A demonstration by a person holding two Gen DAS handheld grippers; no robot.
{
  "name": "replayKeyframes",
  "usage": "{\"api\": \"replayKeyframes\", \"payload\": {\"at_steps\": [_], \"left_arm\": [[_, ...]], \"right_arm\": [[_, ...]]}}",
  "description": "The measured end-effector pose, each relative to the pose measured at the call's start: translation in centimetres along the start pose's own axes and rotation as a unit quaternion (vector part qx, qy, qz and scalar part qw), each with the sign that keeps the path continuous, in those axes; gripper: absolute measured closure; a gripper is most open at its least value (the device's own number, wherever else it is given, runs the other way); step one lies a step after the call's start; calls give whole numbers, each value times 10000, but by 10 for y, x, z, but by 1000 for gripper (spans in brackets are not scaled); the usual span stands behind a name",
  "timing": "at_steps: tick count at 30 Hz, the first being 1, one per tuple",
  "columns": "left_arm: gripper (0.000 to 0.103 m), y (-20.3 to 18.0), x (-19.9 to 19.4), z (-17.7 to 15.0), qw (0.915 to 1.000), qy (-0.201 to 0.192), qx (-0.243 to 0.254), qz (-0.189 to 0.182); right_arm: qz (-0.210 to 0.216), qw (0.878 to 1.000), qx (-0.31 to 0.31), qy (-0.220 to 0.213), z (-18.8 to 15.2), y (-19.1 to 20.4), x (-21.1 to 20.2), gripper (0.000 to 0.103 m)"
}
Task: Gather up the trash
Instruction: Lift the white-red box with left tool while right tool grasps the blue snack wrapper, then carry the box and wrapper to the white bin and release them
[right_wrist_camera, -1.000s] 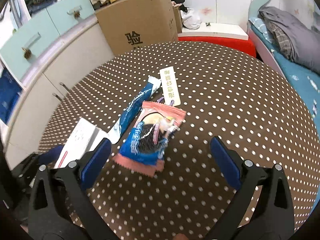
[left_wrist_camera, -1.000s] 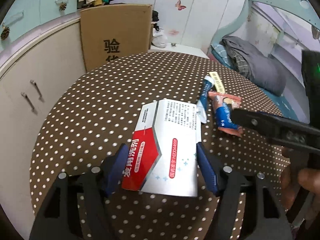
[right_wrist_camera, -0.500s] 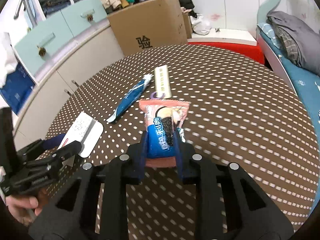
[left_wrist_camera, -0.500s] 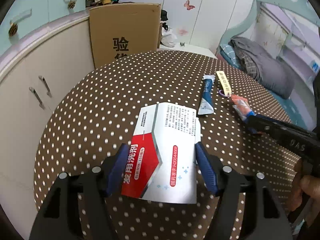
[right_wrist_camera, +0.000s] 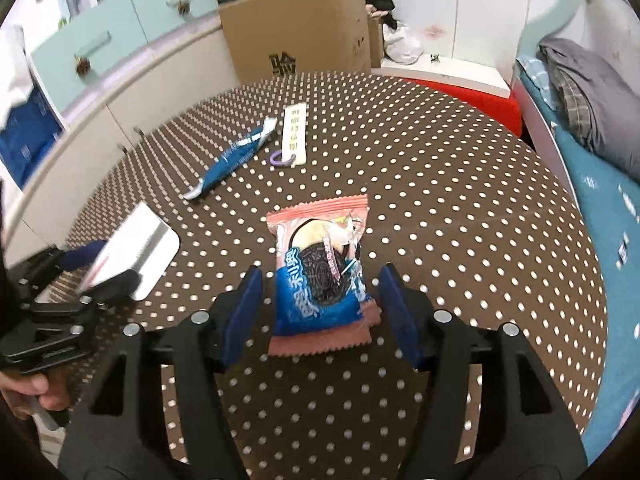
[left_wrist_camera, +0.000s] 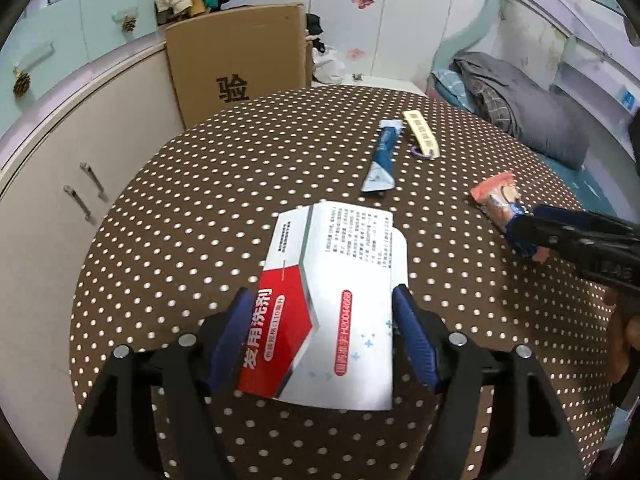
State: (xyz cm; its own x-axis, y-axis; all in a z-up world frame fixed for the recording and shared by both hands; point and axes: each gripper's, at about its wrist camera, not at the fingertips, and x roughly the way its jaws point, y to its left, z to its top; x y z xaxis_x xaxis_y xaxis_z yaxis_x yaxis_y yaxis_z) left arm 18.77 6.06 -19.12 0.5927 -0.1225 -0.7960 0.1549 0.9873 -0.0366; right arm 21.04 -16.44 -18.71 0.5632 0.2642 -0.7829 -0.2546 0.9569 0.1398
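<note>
A flattened red-and-white medicine box [left_wrist_camera: 326, 304] lies between the pads of my left gripper [left_wrist_camera: 324, 322], which is shut on its edges; it also shows in the right wrist view [right_wrist_camera: 136, 256]. A pink-and-blue cookie wrapper [right_wrist_camera: 320, 268] lies on the table between the fingers of my right gripper [right_wrist_camera: 320, 292], which stands open with gaps on both sides. The wrapper shows at the right gripper's tip in the left wrist view [left_wrist_camera: 498, 200]. A blue sachet [left_wrist_camera: 382, 160] and a cream label strip with a purple ring [left_wrist_camera: 420, 140] lie farther back.
The round table has a brown polka-dot cloth [left_wrist_camera: 240, 184]. A cardboard box [left_wrist_camera: 240, 64] stands behind it, cabinets [left_wrist_camera: 60, 140] to the left, a bed with grey bedding [left_wrist_camera: 520, 100] to the right.
My right gripper closed on the cookie wrapper, then opened again, and the wrapper now lies between its fingers. My left gripper still holds the box and drew back slightly.
</note>
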Motion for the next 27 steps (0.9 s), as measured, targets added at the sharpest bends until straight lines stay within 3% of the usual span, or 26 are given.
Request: {"api": "replayKeyframes", "payload": {"at_steps": [1, 3, 9, 15, 23, 27], "left_arm": [[36, -2, 0, 1, 10000, -5, 30, -25], [37, -5, 1, 3, 10000, 13, 2, -81], [38, -14, -3, 2, 9983, 21, -208, -540], [38, -30, -7, 7, 9953, -21, -303, -914], [38, -75, -27, 37, 9928, -314, -29, -1153], [38, -102, -31, 51, 9909, -383, 233, -1269]], "right_arm": [[-123, 9997, -186, -78, 0, 4, 3, 64], [-128, 9996, -254, -76, 1, 4, 5, 67], [322, 9992, 126, -191, -4, -14, -11, 69], [254, 9967, 528, -562, -9, -51, -51, 69], [-203, 9818, 1449, -1214, -24, -150, -120, 69], [-479, 9679, 2142, -1227, -51, -215, -127, 69]]}}
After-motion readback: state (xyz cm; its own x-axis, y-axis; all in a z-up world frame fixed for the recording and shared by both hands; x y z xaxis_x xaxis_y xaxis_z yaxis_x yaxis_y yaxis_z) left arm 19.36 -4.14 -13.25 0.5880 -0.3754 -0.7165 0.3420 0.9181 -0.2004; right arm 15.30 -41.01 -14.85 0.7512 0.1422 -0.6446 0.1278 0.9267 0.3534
